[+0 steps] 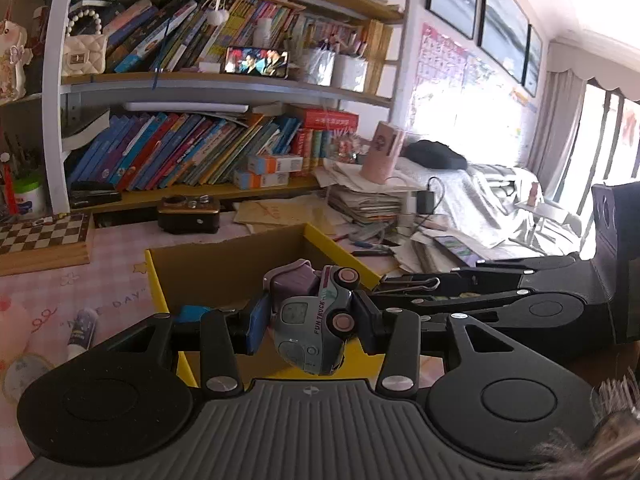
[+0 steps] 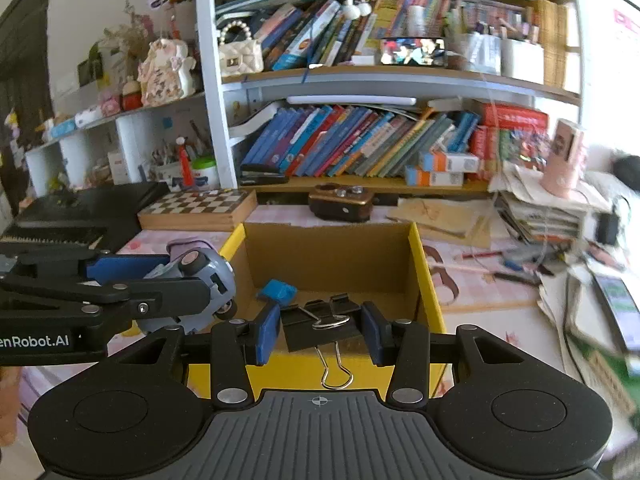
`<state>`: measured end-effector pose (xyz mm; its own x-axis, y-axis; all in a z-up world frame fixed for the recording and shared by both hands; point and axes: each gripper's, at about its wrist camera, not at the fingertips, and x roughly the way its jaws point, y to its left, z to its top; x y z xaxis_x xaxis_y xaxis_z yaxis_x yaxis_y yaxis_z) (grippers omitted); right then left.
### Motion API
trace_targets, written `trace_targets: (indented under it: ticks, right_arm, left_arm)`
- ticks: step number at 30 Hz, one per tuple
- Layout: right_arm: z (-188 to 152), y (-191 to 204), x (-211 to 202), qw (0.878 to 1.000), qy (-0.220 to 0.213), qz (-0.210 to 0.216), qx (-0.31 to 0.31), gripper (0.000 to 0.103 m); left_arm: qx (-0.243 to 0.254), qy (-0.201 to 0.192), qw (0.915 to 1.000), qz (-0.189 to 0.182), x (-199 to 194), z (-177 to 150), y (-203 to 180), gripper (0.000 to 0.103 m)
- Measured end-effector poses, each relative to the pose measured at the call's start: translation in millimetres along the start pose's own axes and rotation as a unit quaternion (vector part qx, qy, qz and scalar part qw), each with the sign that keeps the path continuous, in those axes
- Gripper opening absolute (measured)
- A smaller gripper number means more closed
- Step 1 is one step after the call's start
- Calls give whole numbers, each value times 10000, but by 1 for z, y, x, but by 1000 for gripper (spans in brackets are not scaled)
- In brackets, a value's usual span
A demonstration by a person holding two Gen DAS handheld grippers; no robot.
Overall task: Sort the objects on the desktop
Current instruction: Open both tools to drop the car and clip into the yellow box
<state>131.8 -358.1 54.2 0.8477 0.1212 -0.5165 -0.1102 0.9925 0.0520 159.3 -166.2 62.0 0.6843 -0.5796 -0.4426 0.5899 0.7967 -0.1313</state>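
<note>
My left gripper point(image 1: 308, 322) is shut on a pale blue toy truck point(image 1: 316, 324) with pink wheels, held on its side above the near left edge of the yellow cardboard box point(image 1: 154, 280). The truck also shows in the right wrist view point(image 2: 200, 280). My right gripper point(image 2: 320, 330) is shut on a black binder clip point(image 2: 320, 326), held over the front of the box point(image 2: 430, 292); the clip also shows in the left wrist view point(image 1: 408, 283). A blue object point(image 2: 277, 291) lies on the box floor.
A chessboard box point(image 2: 200, 208) and a dark brown case point(image 2: 340, 202) sit behind the box. A small tube point(image 1: 82, 332) lies on the pink mat at left. Stacked papers, pens and a phone point(image 2: 616, 304) crowd the right. Bookshelves stand behind.
</note>
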Motion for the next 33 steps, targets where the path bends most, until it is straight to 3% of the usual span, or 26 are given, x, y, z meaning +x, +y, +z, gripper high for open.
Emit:
trace_targets:
  ticks: [6,14,19,27,33]
  right_arm:
    - [15,-8,53,9950,337,232,-915,43]
    - [23,-15,125,9724,1318,686,-1797,43]
    - [15,-10,158,9457,1909,741,-2523,43]
    - [-1,-4,181,9048,2767,1129,-3034,44]
    - [-2,-5,183,9010,2898,1132,-3024,44]
  left_arm:
    - [118,380,9990,182,48,11,14,41]
    - [-81,1034,9942,293,108,14,33,41]
    - [120,1532,9874,377,143,8,30,41]
    - [125,2243,9733,468,171,-6,35,41]
    - [97,2275,9726,460,172,-6,35,41]
